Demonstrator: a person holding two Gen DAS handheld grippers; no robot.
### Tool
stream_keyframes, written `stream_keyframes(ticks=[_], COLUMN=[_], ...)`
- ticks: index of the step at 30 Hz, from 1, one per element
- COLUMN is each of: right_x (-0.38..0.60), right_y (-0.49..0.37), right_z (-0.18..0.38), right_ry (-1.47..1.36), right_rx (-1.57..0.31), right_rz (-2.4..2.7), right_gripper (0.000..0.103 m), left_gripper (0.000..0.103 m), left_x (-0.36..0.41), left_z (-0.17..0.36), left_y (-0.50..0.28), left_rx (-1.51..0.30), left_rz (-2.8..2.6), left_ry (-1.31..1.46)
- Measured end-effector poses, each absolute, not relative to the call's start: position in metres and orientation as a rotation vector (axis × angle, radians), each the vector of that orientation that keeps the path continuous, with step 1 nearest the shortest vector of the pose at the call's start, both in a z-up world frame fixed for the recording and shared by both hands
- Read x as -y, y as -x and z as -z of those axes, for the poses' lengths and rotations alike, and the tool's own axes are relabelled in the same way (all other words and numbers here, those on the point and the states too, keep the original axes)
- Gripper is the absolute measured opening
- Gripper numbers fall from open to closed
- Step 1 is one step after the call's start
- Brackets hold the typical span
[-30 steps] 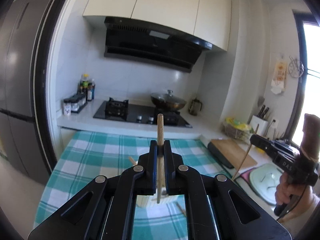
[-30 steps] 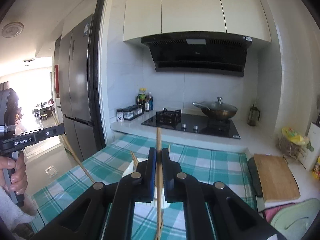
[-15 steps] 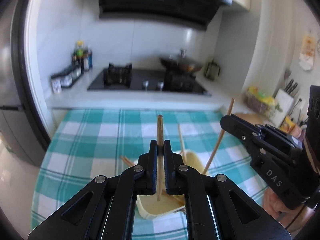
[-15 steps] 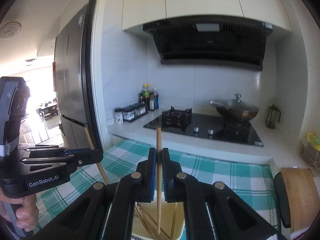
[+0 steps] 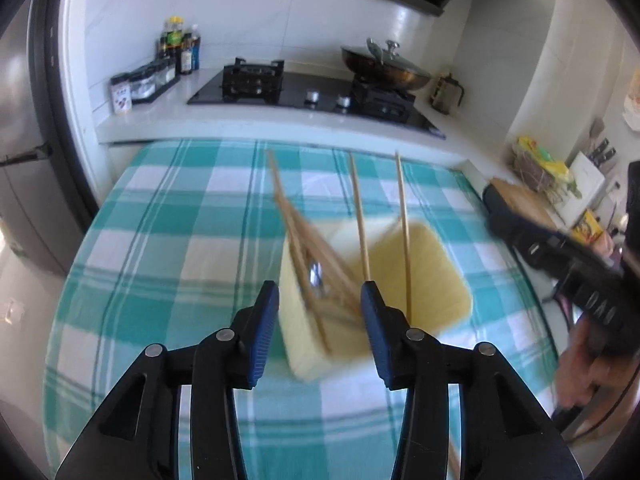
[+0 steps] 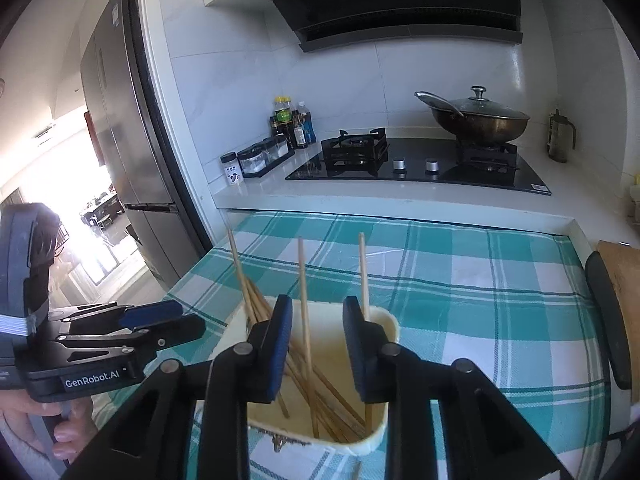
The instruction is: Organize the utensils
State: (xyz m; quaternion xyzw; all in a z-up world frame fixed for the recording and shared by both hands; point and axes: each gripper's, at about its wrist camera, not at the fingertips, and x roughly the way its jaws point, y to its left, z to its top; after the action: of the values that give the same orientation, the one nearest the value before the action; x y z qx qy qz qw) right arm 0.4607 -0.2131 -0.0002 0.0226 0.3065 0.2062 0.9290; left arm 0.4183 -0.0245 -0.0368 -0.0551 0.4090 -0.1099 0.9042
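Note:
A cream utensil holder (image 5: 436, 276) (image 6: 384, 436) stands on the teal checked tablecloth and holds several wooden chopsticks (image 5: 298, 236) (image 6: 304, 312), most leaning left, two near upright. My left gripper (image 5: 319, 312) is open and empty, just above and in front of the holder. My right gripper (image 6: 316, 332) is open and empty, directly over the holder's mouth. In the right wrist view the left gripper (image 6: 160, 322) shows at the left; in the left wrist view the right gripper's body shows blurred at the right edge, its fingers out of sight.
The tablecloth (image 5: 168, 240) (image 6: 480, 280) covers the table. Behind it a counter holds a black hob (image 6: 416, 164), a lidded wok (image 6: 476, 118) and seasoning jars and bottles (image 6: 276, 144). A cutting board (image 5: 524, 196) lies at the right. A fridge (image 6: 120, 128) stands at the left.
Both grippers have tilted down over the holder and opened. The chopstick each held is released and now stands in the holder.

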Motion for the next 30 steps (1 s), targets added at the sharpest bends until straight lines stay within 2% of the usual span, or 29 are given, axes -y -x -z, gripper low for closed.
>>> stream_keyframes(ticks=[4, 10, 12, 13, 15, 21, 25, 28, 30], right_x=[0.249, 0.304, 0.307, 0.305, 0.296, 0.281, 0.275, 0.263, 0.266], right_y=[-0.402, -0.294, -0.269, -0.262, -0.252, -0.248, -0.249, -0.249, -0.251], right_z=[0.016, 0.127, 0.147, 0.150, 0.157, 0.177, 0.176, 0.175, 0.177], right_ry=[-0.031, -0.083, -0.129, -0.130, -0.120, -0.081, -0.045, 0.042, 0.027], right_rx=[-0.641, -0.864, -0.911, -0.911, -0.907, -0.927, -0.941, -0.937, -0.944], right_rz=[-0.390, -0.270, -0.289, -0.300, -0.338, -0.338, -0.329, -0.310, -0.265], right_gripper=[0.027, 0.029, 0.029, 0.029, 0.029, 0.021, 0.021, 0.020, 0.006], left_gripper=[0.062, 0.062, 0.064, 0.070, 0.075, 0.082, 0.088, 0.088, 0.088], left_x=[0.026, 0.061, 0.077, 0.086, 0.097, 0.103, 0.114, 0.113, 0.109], left_z=[0.086, 0.171, 0.179, 0.180, 0.182, 0.187, 0.189, 0.188, 0.186], left_y=[-0.345, -0.265, -0.252, -0.246, -0.241, -0.248, -0.250, -0.248, -0.247], left_rx=[-0.909, -1.046, -1.015, -0.975, -0.913, -0.909, -0.922, -0.921, -0.912], left_rz=[0.256, 0.281, 0.261, 0.246, 0.219, 0.192, 0.179, 0.174, 0.173], left_ry=[0.096, 0.218, 0.189, 0.151, 0.096, 0.061, -0.006, 0.002, 0.051])
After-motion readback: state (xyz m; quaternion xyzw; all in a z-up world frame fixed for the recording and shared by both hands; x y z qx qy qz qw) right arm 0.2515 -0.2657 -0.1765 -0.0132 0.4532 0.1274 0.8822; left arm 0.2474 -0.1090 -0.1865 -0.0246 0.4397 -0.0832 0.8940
